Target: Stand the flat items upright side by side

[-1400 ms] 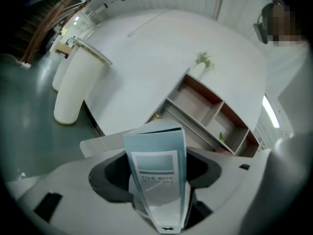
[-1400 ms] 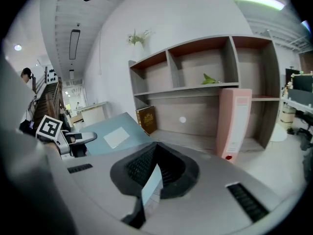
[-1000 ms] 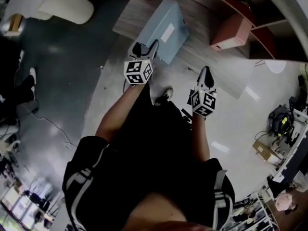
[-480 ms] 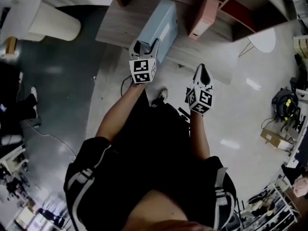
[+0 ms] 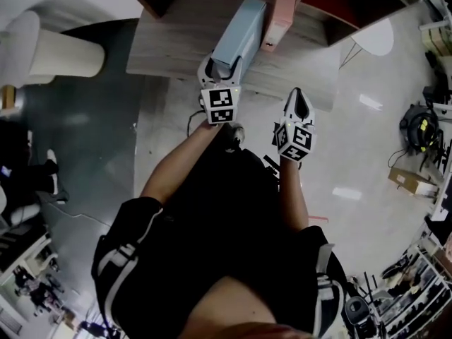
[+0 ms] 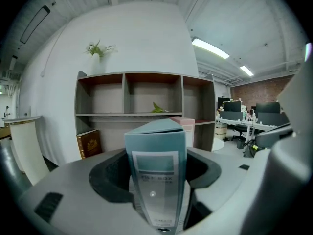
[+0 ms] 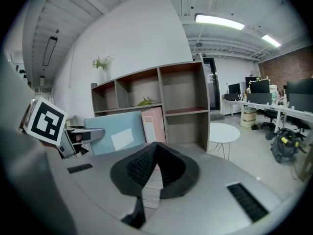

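My left gripper (image 5: 220, 66) is shut on the spine end of a light blue file box (image 5: 244, 27). The box stands on its edge on the low wooden shelf top (image 5: 176, 41), close beside an upright pink file box (image 5: 280, 13). In the left gripper view the blue file box (image 6: 156, 170) fills the gap between the jaws, with the pink file box (image 6: 185, 124) just behind it. My right gripper (image 5: 299, 99) hangs to the right, off the shelf, shut with nothing in it. The right gripper view shows the blue file box (image 7: 115, 133), the pink file box (image 7: 154, 124) and my left gripper (image 7: 80, 135).
An open shelf unit (image 6: 146, 94) stands against the white wall, with a brown book (image 6: 89, 143) leaning in its lower left bay. A small round white table (image 5: 374, 37) stands to the right. A white curved counter (image 5: 49, 51) is to the left. Cables and equipment (image 5: 417, 129) lie at the far right.
The left gripper has carried the blue file box rightward to the pink one and rolled it from lying flat onto its edge. The right gripper drifted along, still shut.
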Demonstrator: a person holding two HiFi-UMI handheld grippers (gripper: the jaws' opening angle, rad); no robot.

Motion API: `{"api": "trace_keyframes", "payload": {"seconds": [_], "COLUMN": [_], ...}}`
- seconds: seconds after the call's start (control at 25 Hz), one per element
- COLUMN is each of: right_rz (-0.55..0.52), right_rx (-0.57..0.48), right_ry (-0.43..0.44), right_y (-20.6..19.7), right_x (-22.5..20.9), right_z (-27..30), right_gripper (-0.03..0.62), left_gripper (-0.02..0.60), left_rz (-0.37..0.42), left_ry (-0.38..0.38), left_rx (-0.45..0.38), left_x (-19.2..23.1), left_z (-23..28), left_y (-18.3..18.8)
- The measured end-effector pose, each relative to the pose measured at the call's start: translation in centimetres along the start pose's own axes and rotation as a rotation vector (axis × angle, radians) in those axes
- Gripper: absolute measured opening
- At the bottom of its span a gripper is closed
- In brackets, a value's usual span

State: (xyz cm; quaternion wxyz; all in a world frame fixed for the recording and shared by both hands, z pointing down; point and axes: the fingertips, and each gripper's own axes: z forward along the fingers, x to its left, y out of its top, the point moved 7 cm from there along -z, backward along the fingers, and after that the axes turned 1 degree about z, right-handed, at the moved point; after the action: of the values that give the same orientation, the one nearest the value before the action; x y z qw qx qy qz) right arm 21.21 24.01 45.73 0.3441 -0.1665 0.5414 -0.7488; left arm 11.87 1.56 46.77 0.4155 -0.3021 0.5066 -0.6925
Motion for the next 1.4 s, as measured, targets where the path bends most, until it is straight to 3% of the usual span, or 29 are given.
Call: {"api": "trace_keyframes", "payload": {"seconds": [0.24,0.44,0.72,0.92,1.24,1.4], "right_rz": [-0.004,-0.004,0.001,-0.014,-0.049,-0.05], "right_rx": [0.021,0.024,0.02,0.034,0.056,0.057], "right_ry": [-0.053,-0.092,-0.113,-0.083,0.037,0.072], "right_y": [0.8,1.6,2.6,2.6,3.6,4.3], "right_x": [0.1,1.0,0.7,-0.8,-2.5,-3.2], "right_z": [1.1,2.1,3.2,5.2,8.0,9.2], "right_gripper": [0.025,0.025,0.025,0.025,0.025,0.025], "left_gripper": [0.305,0.304,0.305,0.32,0.339,0.348], "left_rz": [0.029,-0.024,-0.025,-0.04,-0.073,-0.067], "left_ry": [-0.055,-0.177,-0.32,-0.394,-0.43,-0.517], "left_rx": [0.004,0.072,0.122,0.143,0.138,0.134], "left_x": [-0.7,-0.6,-1.2,-2.4,-3.2,-3.2], "left_z": [1.5,2.2,2.8,4.5,6.3,6.5], "left_y": [1.2,0.5,0.7,0.8,1.2,1.2]}}
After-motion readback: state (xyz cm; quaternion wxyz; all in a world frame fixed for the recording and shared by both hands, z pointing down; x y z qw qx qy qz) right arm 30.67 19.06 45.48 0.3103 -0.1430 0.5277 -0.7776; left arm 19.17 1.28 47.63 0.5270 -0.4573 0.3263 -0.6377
